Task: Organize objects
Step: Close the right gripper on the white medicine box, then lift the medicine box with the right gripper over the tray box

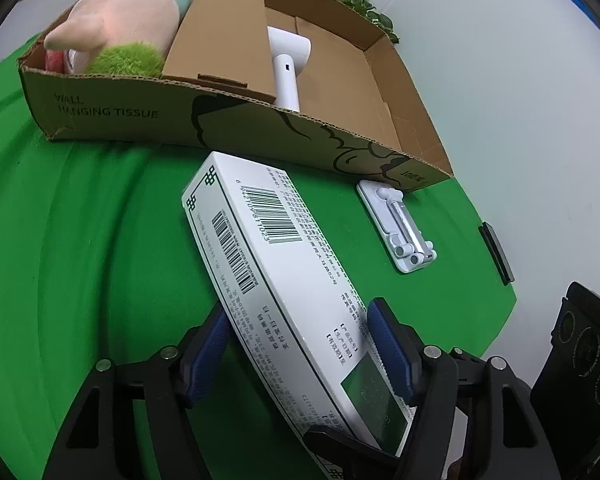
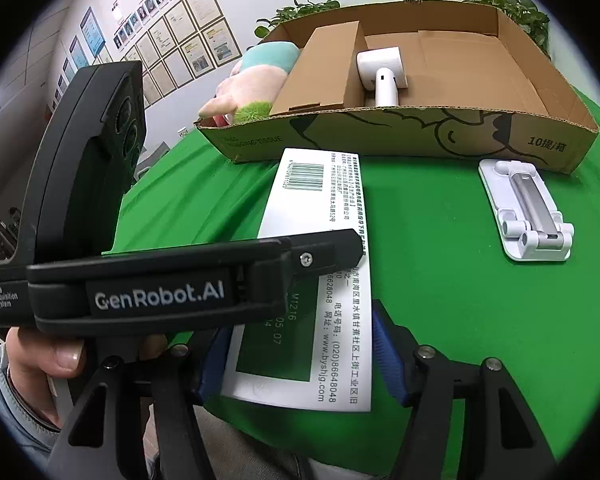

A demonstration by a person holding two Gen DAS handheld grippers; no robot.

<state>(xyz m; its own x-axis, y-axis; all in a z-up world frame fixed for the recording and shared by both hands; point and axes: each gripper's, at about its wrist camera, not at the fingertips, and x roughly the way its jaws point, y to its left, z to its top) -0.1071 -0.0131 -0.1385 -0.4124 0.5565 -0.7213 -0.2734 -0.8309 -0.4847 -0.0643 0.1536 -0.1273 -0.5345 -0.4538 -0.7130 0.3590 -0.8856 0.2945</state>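
A long white carton (image 1: pixel 284 264) with barcodes and printed text lies on the green cloth, pointing at the cardboard box (image 1: pixel 140 108). My left gripper (image 1: pixel 298 312) has its blue pads (image 1: pixel 216 340) pressed on the carton's two long sides near its near end. In the right wrist view the same carton (image 2: pixel 320 208) sits between the blue pads of my right gripper (image 2: pixel 300 320), which grips its near end. The left gripper's black body (image 2: pixel 160 280) crosses over the carton there, held by a hand (image 2: pixel 52 356).
The open cardboard box (image 2: pixel 380 132) holds a pink and teal plush toy (image 2: pixel 256 76), a brown insert (image 2: pixel 324 68) and a white handheld device (image 2: pixel 384 72). A white folding stand (image 2: pixel 528 208) lies on the cloth to the right. A small black item (image 1: pixel 496 252) sits at the table's edge.
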